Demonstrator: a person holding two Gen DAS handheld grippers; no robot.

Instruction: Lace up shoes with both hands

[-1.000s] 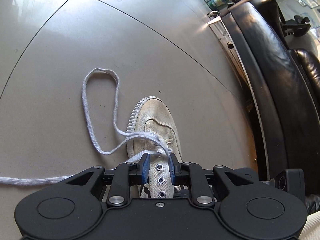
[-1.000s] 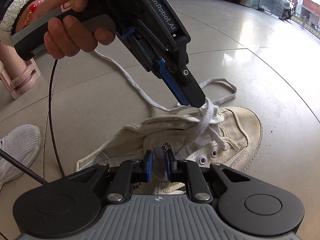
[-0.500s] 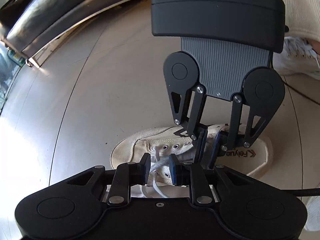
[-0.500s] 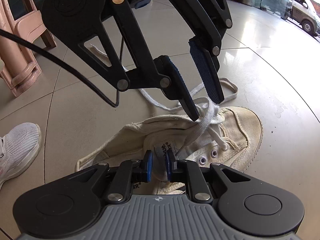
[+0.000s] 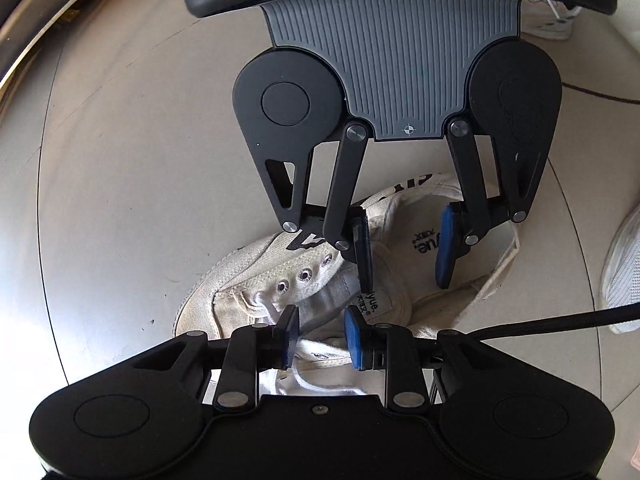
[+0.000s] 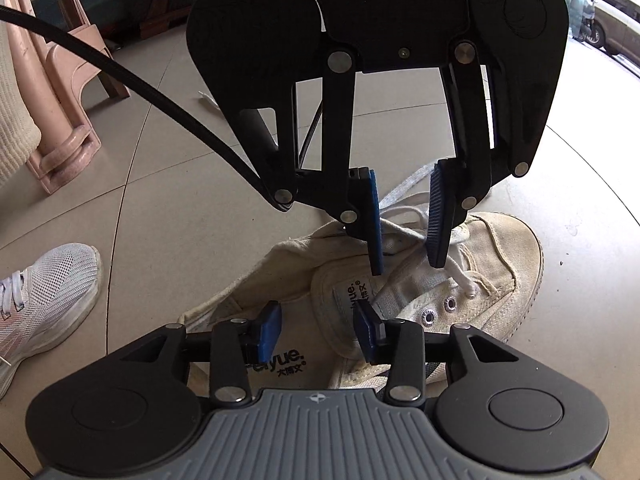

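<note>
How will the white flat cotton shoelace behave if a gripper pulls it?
Probably floppy: the white flat cotton shoelace lies in loose curves across the cream canvas high-top shoe. Likely light, dragging easily. Its woven weave should grip ribbed pads, though a flat strand could twist.

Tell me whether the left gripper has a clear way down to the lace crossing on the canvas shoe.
Probably yes: the left gripper hangs open just above the lace, nothing between them.

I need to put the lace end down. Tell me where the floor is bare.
Bare floor lies past the shoe's eyelet side, out to the dark sofa edge. It is crowded over the tongue, where both grippers meet, and by the sneaker and stool.
</note>
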